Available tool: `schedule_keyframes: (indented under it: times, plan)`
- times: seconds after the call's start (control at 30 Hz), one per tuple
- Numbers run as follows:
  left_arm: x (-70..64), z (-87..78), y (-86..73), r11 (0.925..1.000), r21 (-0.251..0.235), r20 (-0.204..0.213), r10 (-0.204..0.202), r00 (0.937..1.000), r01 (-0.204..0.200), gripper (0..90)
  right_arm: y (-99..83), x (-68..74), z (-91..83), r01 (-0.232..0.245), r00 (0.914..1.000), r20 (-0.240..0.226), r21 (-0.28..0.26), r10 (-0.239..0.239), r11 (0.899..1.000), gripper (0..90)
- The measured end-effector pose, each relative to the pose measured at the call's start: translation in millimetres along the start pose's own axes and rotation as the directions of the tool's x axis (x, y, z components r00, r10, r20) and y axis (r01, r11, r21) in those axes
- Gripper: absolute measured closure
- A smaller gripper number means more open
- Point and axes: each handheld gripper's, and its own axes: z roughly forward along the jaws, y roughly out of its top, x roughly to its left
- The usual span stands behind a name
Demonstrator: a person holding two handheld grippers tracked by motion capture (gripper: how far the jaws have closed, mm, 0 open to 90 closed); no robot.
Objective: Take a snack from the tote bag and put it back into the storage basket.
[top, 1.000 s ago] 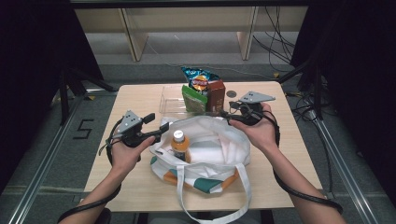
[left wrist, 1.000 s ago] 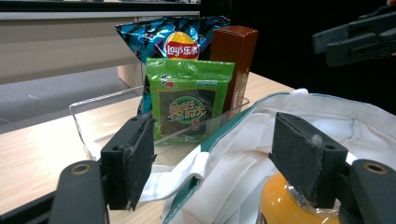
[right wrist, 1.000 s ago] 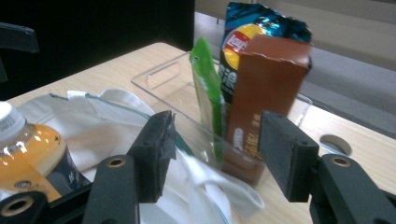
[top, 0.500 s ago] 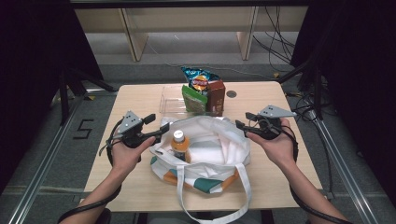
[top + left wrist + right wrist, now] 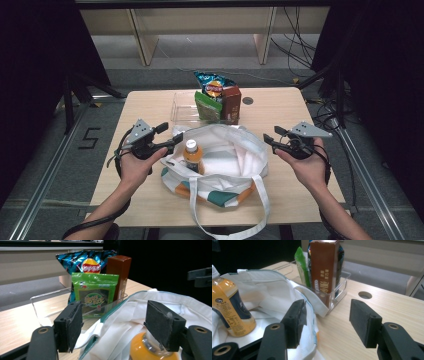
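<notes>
the white cloth tote bag with green-and-orange panels lies open in the middle of the pale wooden table, and an orange drink bottle with a white cap stands inside it near the left rim. the left gripper hovers just at that rim with its jaws apart and nothing between them; in the left gripper view the bag's edge and the bottle's shoulder sit between the open pads. the right gripper hangs beside the bag's right edge, jaws also spread and empty, clear of the cloth.

the risks, as i judge them — the bag is limp, so a pinch on one layer of cloth could drag the whole bag and tip the bottle over. a closing left jaw might also catch the bottle's cap instead of the rim. behind the bag, a clear plastic bin holds a green seaweed packet, a blue crisp bag and a tall brown carton, all upright and touching the bag's far lip — a tug on the cloth could topple them.

the table has a round cable hole. around it are a grey floor, black drapes, wooden shelf legs and loose cables.
</notes>
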Motion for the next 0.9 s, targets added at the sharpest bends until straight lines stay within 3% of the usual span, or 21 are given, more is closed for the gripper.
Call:
schedule_keyframes:
  times: [0.1,0.17,0.37,0.67,0.73,0.83,0.9]
  plan:
    - [-3.6,-1.7,1.8,1.0,-0.004,0.005,0.006,1.0,-0.006,29.5,-3.4,-1.7,-0.5,0.004,0.9999,0.014,-0.028,-0.003,1.0,46.9]
    - [-8.3,-2.2,1.8,0.9998,-0.018,0.03,-0.001,0.9996,0.001,29.5,-3.7,-2.1,-0.5,0.006,0.9998,0.018,-0.032,-0.006,0.999,47.0]
    - [-20.1,-4.3,3.3,0.9995,-0.03,0.072,0.006,0.9974,-0.004,30.1,-4.5,-1.9,0.0,-0.012,0.9999,0.003,-0.005,0.012,1.0,47.0]
    - [-30.9,2.9,-6.5,1.0,0.001,0.1,0.005,0.995,-0.005,32.8,-6.1,-2.8,2.6,0.002,0.9998,0.02,0.003,-0.002,1.0,47.0]
    - [-33.4,7.5,-11.5,0.9999,0.01,0.117,0.007,0.9931,-0.008,34.3,-6.4,-1.5,1.1,-0.027,0.9994,0.021,0.019,0.026,0.999,47.0]
    - [-36.7,11.8,-16.6,0.9991,0.036,0.117,0.018,0.9929,-0.023,37.0,-6.5,-5.3,1.1,0.015,0.9995,0.028,0.008,-0.015,1.0,46.9]
    - [-37.8,14.2,-18.8,0.9993,0.033,0.113,0.016,0.9934,-0.02,39.5,-7.4,-3.0,0.4,-0.024,0.9996,0.016,0.029,0.023,0.999,46.9]
